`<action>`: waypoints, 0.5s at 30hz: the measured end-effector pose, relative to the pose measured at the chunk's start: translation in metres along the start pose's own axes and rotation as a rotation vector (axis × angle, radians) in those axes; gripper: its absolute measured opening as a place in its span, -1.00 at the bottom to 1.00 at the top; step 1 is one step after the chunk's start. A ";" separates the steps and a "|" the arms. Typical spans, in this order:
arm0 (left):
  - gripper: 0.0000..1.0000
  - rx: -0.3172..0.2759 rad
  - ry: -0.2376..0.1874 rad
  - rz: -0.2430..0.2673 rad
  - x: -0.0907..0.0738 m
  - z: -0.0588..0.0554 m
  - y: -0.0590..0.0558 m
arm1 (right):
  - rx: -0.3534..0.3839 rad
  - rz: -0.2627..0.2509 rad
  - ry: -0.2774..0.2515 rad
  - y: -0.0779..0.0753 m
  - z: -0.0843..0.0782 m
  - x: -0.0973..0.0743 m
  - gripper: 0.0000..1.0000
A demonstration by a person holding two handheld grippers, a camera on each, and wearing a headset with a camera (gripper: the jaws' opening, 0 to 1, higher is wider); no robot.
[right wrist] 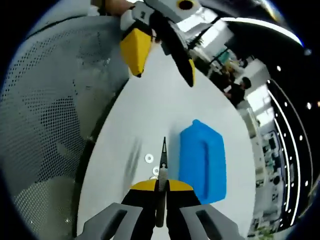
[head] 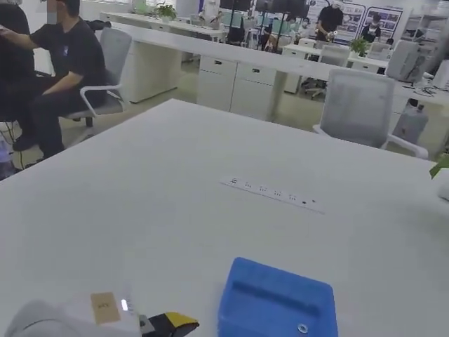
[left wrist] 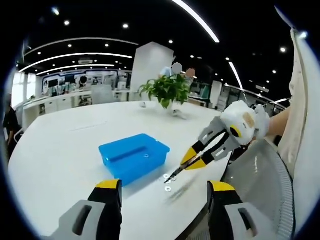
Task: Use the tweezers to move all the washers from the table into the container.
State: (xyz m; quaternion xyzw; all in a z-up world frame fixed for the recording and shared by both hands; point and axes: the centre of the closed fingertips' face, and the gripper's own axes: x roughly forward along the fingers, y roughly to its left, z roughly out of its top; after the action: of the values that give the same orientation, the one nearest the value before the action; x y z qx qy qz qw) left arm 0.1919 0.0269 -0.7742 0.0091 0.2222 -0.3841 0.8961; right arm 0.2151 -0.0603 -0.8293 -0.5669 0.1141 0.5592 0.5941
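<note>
A blue container (left wrist: 132, 156) sits on the white table (left wrist: 60, 150) with one washer (left wrist: 146, 155) inside. Loose washers (left wrist: 166, 176) lie on the table just beside it. My right gripper (left wrist: 192, 159) is shut on thin dark tweezers (left wrist: 177, 173), whose tip hangs right over those washers. In the right gripper view the tweezers (right wrist: 162, 165) stick out of the right gripper (right wrist: 160, 186) and point between a washer (right wrist: 148, 158) and the container (right wrist: 202, 157). My left gripper (left wrist: 165, 192) stands open and empty, facing the container. The head view shows the container (head: 277, 302) and a gripper (head: 168, 324) at its left.
A mesh chair (right wrist: 45, 125) stands at the table edge near the washers. A power strip (head: 273, 193) is set into the middle of the table. A potted plant (left wrist: 167, 90) stands at the far end. People sit at the left (head: 63, 63).
</note>
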 end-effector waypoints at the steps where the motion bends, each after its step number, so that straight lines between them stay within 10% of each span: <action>1: 0.37 -0.010 0.011 -0.013 0.001 -0.001 -0.002 | -0.072 0.001 0.012 0.000 0.002 -0.002 -0.97; 7: 0.26 -0.048 0.094 -0.087 0.003 -0.010 -0.012 | -0.390 0.010 0.064 0.001 0.009 -0.007 -0.97; 15: -0.13 -0.076 0.305 -0.265 0.025 -0.023 -0.033 | -0.695 -0.012 0.083 -0.005 0.010 -0.009 -0.97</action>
State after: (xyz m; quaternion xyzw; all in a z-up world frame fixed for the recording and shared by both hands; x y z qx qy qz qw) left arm 0.1753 -0.0095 -0.7997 0.0043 0.3690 -0.4841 0.7934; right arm 0.2107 -0.0553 -0.8162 -0.7582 -0.0625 0.5376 0.3636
